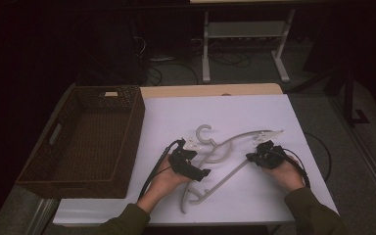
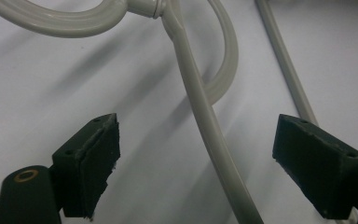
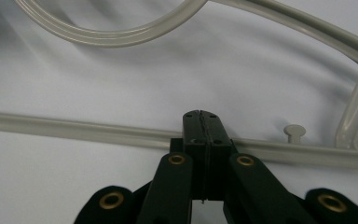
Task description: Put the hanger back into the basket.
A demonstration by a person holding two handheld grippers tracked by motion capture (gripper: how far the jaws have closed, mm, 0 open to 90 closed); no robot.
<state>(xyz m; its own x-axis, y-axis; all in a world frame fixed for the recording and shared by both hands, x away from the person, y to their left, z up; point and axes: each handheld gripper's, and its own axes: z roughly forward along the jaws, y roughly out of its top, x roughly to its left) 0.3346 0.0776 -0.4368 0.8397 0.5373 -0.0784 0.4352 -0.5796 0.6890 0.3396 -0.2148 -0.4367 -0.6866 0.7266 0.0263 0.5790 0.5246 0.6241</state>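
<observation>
room: dark | floor [image 1: 235,73]: grey, cables | far: white-legged table [image 1: 245,29] | tabletop [image 1: 254,105]: white

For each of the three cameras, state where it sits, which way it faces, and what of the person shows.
High view: above the table, facing forward and down; both forearms, left gripper, right gripper, basket.
Left gripper view: on that gripper, along open jaws straddling the hanger.
Right gripper view: on that gripper, jaws shut at the hanger's bar.
Shared: the hanger on the white table.
</observation>
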